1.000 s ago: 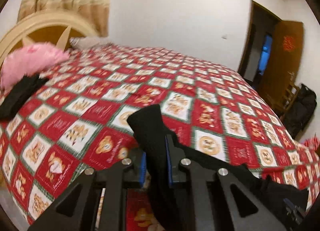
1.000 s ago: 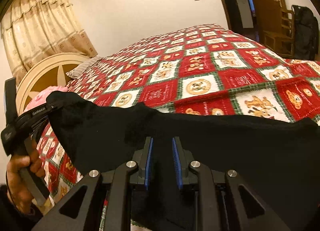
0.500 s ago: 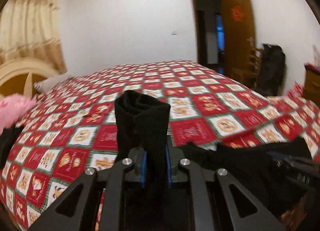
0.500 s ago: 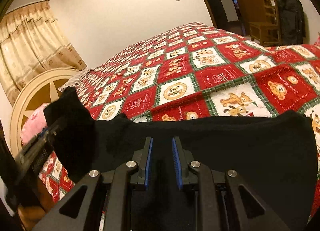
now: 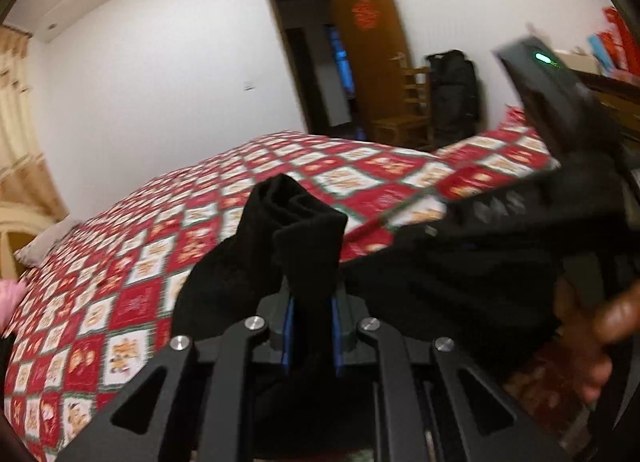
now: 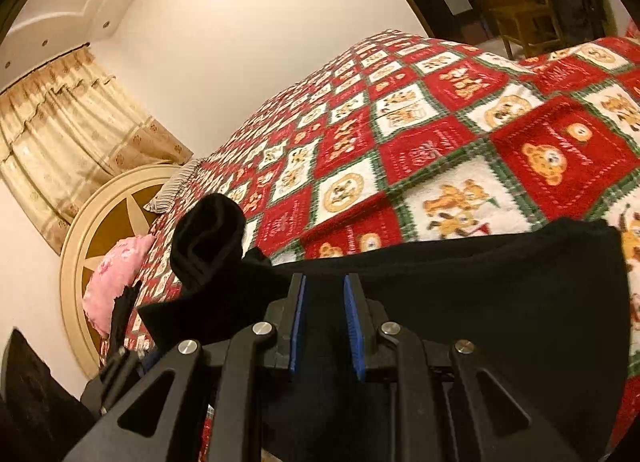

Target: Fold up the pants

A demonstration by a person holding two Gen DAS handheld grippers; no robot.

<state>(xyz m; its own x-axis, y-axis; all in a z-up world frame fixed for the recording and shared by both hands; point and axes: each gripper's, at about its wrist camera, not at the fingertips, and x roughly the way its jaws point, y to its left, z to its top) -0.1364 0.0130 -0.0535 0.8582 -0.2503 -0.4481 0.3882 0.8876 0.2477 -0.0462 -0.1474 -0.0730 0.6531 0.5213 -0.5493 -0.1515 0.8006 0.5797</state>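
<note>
1. Left gripper (image 5: 310, 326) is clamped on a bunched end of the black pants (image 5: 460, 282).
2. Right gripper (image 6: 325, 326) pinches the same cloth, whose long axis stretches toward three o'clock.
3. Bedspread (image 6: 440, 109) lies beyond, at twelve o'clock.

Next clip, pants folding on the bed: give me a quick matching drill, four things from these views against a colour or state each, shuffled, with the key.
Things:
1. pants
2. pillow
3. door
4. left tongs

Colour or state:
A. pink, by the headboard
B. standing open
C. black, lifted over the bedspread
D. shut on a bunched fold of fabric

Pairs: 1-C, 2-A, 3-B, 4-D
</note>
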